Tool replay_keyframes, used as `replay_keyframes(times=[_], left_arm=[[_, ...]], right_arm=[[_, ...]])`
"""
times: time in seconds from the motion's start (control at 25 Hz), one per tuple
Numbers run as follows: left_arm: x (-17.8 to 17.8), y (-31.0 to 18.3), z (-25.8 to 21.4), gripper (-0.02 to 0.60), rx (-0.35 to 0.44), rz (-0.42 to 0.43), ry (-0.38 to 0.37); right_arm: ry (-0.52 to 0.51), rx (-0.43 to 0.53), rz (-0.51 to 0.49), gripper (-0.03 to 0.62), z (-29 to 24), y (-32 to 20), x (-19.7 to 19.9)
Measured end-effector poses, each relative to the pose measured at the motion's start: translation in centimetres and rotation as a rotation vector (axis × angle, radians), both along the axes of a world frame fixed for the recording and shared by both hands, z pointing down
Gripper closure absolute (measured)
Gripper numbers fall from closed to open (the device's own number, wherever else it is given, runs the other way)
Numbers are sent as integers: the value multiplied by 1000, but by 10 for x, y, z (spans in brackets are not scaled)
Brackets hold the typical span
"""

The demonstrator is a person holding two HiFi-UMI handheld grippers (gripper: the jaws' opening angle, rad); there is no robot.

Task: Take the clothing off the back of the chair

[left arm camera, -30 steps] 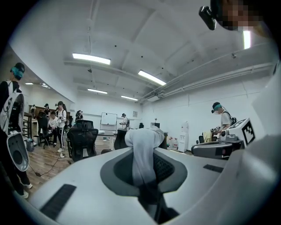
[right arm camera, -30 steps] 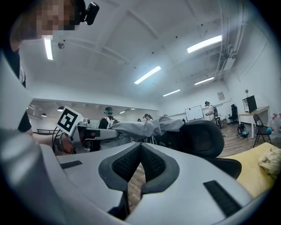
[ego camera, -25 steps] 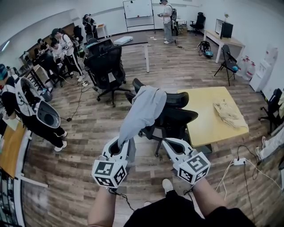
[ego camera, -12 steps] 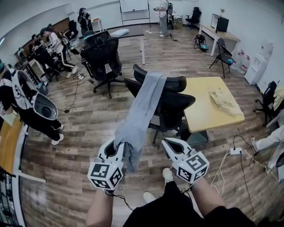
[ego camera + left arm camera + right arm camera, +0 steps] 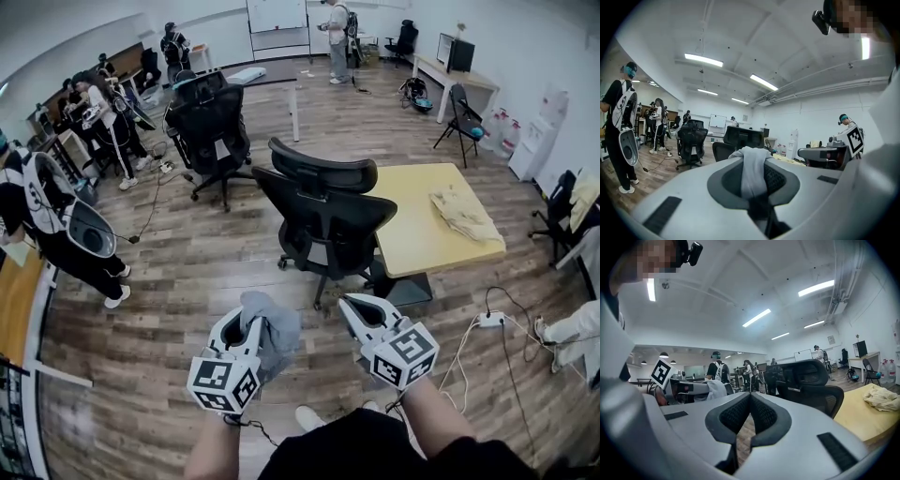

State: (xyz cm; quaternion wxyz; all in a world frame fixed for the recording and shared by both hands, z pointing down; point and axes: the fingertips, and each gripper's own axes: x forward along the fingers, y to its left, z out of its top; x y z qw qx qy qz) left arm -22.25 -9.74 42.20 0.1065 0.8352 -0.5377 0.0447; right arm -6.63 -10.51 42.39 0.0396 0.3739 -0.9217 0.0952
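The black office chair [image 5: 323, 211] stands mid-floor with its back and headrest bare. A grey garment [image 5: 275, 330] hangs bunched from my left gripper [image 5: 247, 315], which is shut on it, low and near my body, well short of the chair. In the left gripper view the grey garment [image 5: 752, 171] is pinched between the jaws, and the chair [image 5: 743, 138] shows beyond. My right gripper [image 5: 353, 307] is level with the left, apart from the chair. In its own view the right gripper [image 5: 750, 404] has its jaws shut on nothing, with the chair [image 5: 811, 380] ahead.
A yellow table [image 5: 412, 234] touches the chair's right side and carries a beige cloth bundle [image 5: 464, 214]. A second black chair [image 5: 211, 122] stands farther back. A person [image 5: 56, 225] stands at the left. A power strip [image 5: 489, 320] with cables lies on the floor at the right.
The grey garment has slid off the chair back and been drawn toward me in the left gripper. Both grippers have moved back from the chair, and its back is now bare.
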Motion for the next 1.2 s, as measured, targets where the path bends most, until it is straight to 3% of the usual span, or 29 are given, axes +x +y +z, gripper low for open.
replay_keyframes(times=[0.72,1.2], left_arm=[[143,64,17,523,-30,-70,23],[202,106,25,523,-31,-88,20]], right_arm=[[1,-25,-110,582,16,42,122],[7,-23,-145,582,21,77,167]])
